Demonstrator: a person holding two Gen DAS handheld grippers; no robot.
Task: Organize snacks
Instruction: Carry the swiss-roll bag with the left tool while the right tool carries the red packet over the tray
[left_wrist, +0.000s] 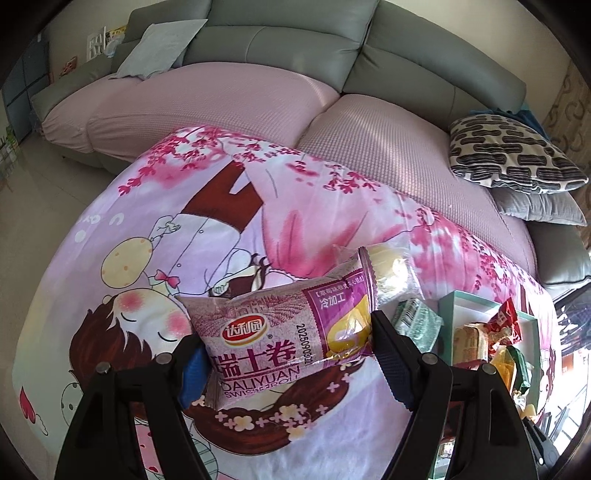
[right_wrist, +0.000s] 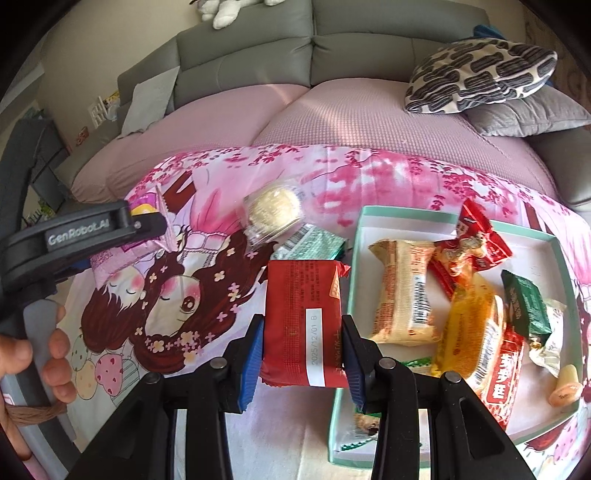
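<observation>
Left claw (left_wrist: 288, 354) clamps the purple Swiss roll pack (left_wrist: 280, 332) above the cartoon cloth (left_wrist: 110, 258), right claw (right_wrist: 303, 350) pinches one red packet (right_wrist: 303, 321), both tilted downward, with a clear-wrapped cake (right_wrist: 273, 214) and green packet (right_wrist: 314, 243) lying just ahead, the teal-rimmed tray (right_wrist: 406, 216) crowded to its right.

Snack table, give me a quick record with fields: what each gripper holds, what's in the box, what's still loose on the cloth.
left gripper: shut on purple Swiss roll packet
right gripper: shut on red rectangular snack packet
teal-rimmed shallow box: holds several wrapped snacks, including a beige wafer packet
loose on cartoon-print pink cloth: round pale pastry in clear wrap, green foil packet
</observation>
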